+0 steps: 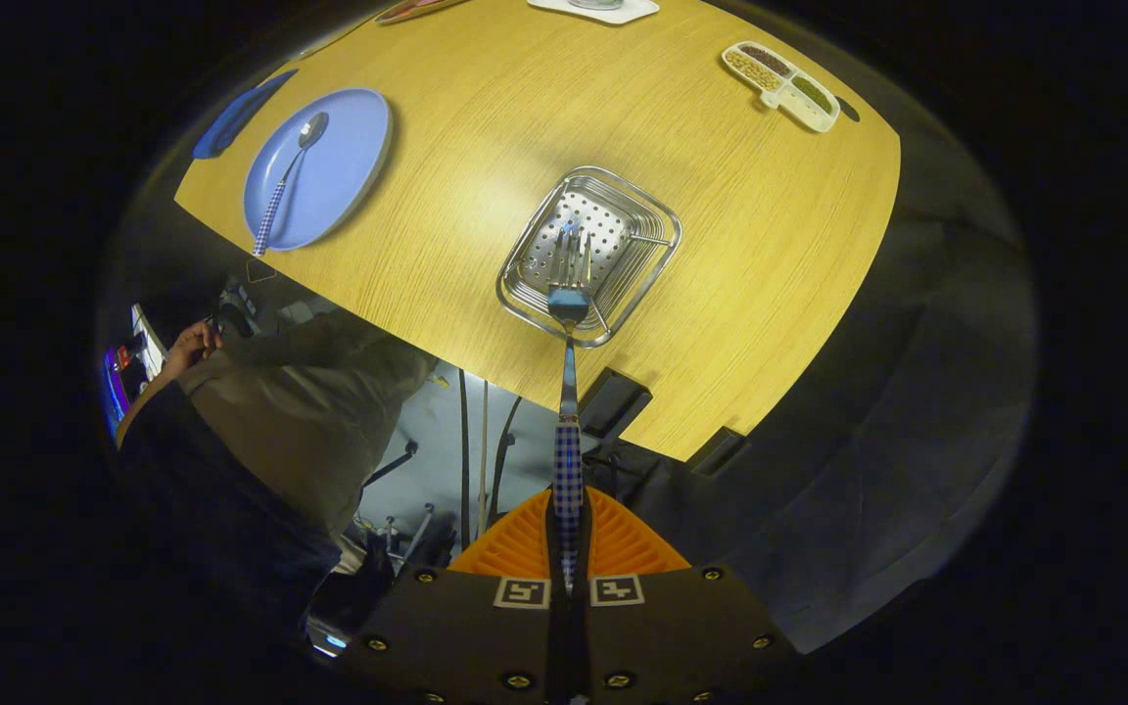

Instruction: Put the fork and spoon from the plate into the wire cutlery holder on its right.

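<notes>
Our tool [568, 548]: ribbed fingers, dark body plates with brass-coloured screws, two square black-and-white markers. Our sleeve [309, 392] on the left is olive-grey, over dark trousers.

white tray [595, 8] cut off, compartment dish [781, 84] contents unclear

wooden table [486, 127], grey floor [427, 431], cables [466, 450]
</notes>
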`<state>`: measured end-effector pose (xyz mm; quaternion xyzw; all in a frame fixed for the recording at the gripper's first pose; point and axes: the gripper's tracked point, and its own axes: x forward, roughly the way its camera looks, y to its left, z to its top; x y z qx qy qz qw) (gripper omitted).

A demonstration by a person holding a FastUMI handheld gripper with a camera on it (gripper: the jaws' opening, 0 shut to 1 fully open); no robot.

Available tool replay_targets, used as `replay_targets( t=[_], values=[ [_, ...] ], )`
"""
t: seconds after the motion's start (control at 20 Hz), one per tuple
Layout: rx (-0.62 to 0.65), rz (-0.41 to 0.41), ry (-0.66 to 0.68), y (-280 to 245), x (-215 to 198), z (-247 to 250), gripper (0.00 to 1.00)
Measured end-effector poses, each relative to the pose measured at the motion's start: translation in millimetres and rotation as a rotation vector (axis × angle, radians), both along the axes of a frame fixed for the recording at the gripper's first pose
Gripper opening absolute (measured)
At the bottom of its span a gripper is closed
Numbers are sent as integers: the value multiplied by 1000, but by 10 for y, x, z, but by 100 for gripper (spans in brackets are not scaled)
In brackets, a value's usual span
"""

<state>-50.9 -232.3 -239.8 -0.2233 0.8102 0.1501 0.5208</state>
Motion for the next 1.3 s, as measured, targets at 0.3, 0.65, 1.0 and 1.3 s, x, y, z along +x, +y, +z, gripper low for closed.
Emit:
replay_targets(
  t=[0.3, 0.65, 1.0, 1.3],
  values=[
    [-43, -17, 72, -22, 219, -238, 1],
    [-86, 21, 149, 22, 412, -420, 1],
    [-98, 14, 167, 59, 506, -504, 1],
    [-72, -54, 136, 118, 548, -461, 10]
  ],
)
